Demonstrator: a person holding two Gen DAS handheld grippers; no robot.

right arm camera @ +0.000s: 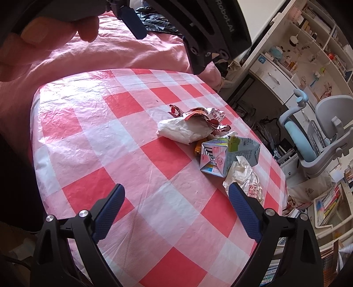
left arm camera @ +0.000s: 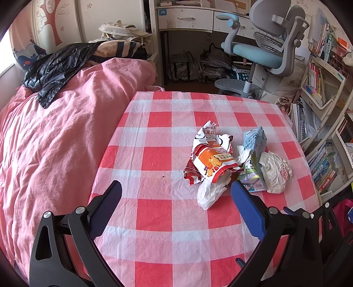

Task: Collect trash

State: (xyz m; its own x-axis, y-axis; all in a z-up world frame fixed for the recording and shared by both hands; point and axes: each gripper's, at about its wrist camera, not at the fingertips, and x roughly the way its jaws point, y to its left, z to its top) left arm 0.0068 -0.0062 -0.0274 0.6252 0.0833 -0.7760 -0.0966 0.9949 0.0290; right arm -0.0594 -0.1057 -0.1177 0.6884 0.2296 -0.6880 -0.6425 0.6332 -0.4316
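A heap of trash lies on the red-and-white checked table [left arm camera: 154, 209]. It holds a crumpled orange-and-white snack wrapper [left arm camera: 211, 161], a white tissue wad [left arm camera: 208, 193], a blue milk carton [left arm camera: 254, 141] and a crumpled white plastic bag [left arm camera: 275, 171]. My left gripper [left arm camera: 176, 189] hovers open just short of the heap, nothing between its fingers. In the right wrist view the wrapper [right arm camera: 198, 116], tissue [right arm camera: 183, 130], carton [right arm camera: 229, 154] and bag [right arm camera: 245, 178] lie ahead of my open right gripper [right arm camera: 176, 194]. A small gold piece [right arm camera: 198, 150] peeks out beside the carton. The left gripper's body [right arm camera: 209, 28] and a hand [right arm camera: 44, 37] fill the top.
A bed with a pink cover [left arm camera: 55, 132] and a black jacket [left arm camera: 55, 66] borders the table's left side. Beyond the far edge stand a desk [left arm camera: 187, 19] and a blue-grey chair [left arm camera: 264, 50]. Bookshelves [left arm camera: 326, 132] crowd the right side.
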